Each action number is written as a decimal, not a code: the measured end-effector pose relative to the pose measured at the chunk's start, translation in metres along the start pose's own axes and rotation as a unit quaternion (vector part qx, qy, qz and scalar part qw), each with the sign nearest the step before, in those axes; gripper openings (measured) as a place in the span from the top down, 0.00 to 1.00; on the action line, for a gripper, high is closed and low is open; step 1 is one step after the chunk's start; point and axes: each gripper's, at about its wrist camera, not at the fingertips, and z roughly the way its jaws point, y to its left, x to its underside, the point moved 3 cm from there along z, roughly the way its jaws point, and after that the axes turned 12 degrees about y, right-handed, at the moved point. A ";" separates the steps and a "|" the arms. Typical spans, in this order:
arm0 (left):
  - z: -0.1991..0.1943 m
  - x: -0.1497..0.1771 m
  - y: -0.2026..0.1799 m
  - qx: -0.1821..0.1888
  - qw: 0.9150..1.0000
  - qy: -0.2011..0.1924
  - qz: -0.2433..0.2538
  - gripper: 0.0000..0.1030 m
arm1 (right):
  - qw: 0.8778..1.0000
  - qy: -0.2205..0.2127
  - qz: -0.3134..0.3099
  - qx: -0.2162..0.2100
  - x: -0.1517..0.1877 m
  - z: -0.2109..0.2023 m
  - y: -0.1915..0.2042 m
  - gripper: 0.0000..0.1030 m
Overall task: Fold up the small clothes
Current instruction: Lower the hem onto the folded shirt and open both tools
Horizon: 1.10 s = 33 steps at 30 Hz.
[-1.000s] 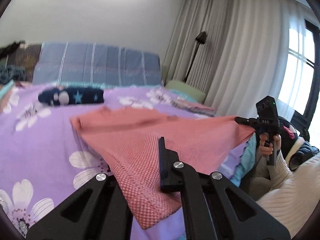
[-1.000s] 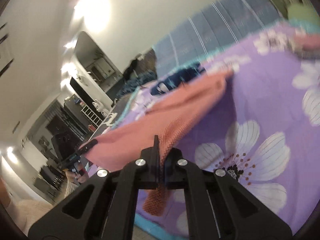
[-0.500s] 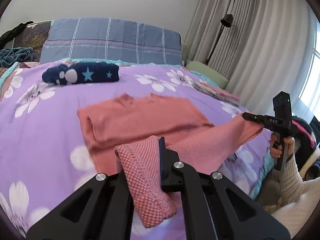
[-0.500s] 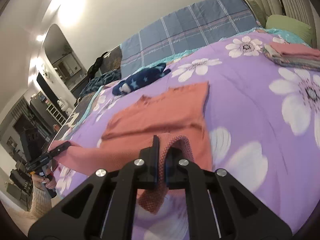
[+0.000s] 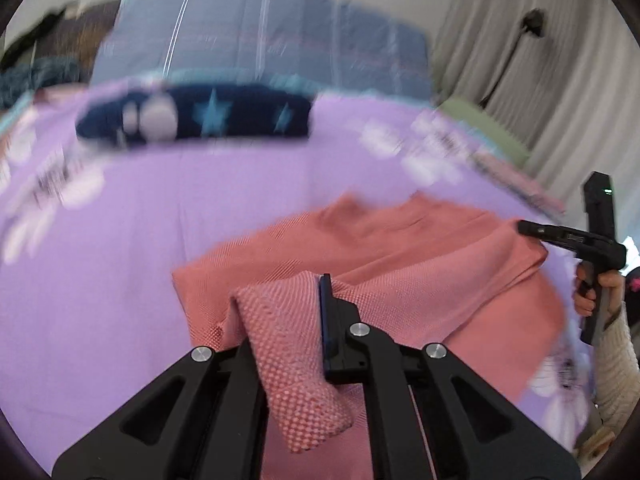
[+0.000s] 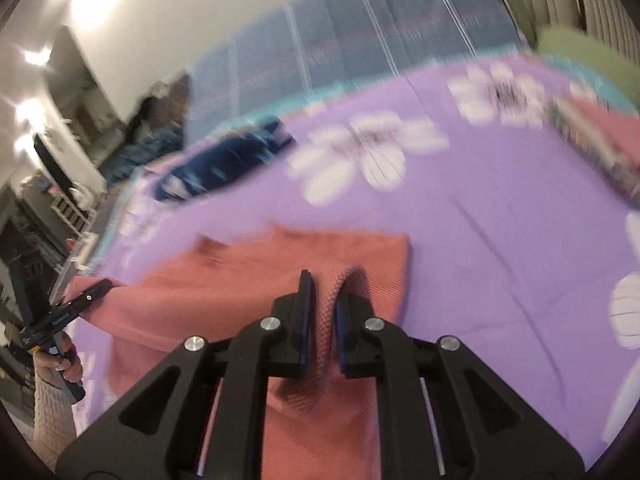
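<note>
A salmon-pink knit garment (image 5: 400, 264) lies on the purple flowered bedspread (image 5: 160, 216). Its near edge is lifted and carried over the lower layer. My left gripper (image 5: 308, 300) is shut on one corner of that edge; only one finger shows, the other is under the cloth. My right gripper (image 6: 324, 300) pinches the other corner of the garment (image 6: 248, 292) between its narrowly spaced jaws. Each gripper shows in the other's view, the right one (image 5: 528, 229) and the left one (image 6: 100, 286), both holding the raised edge.
A rolled navy garment with stars (image 5: 192, 116) lies further up the bed in front of a blue plaid pillow (image 5: 260, 44). Folded clothes (image 6: 600, 136) are stacked at the bed's right side by a green pillow (image 6: 588, 52). Curtains and a floor lamp (image 5: 532, 24) stand beyond.
Both grippers have carried the garment's near edge forward over its body toward the collar end, and lower toward the bed. The views are blurred with motion.
</note>
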 end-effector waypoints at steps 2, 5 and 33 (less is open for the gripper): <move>0.025 0.002 0.011 0.003 1.000 0.018 -0.010 0.94 | 1.000 0.019 0.013 -0.002 0.001 0.022 -0.013 0.90; 0.019 0.002 0.018 0.037 0.999 0.006 -0.020 0.94 | 1.000 0.014 0.014 -0.023 0.004 0.024 -0.019 0.91; -0.018 -0.042 0.059 -0.037 0.992 -0.075 -0.095 0.30 | 0.998 -0.047 0.017 -0.044 -0.048 -0.013 -0.015 0.50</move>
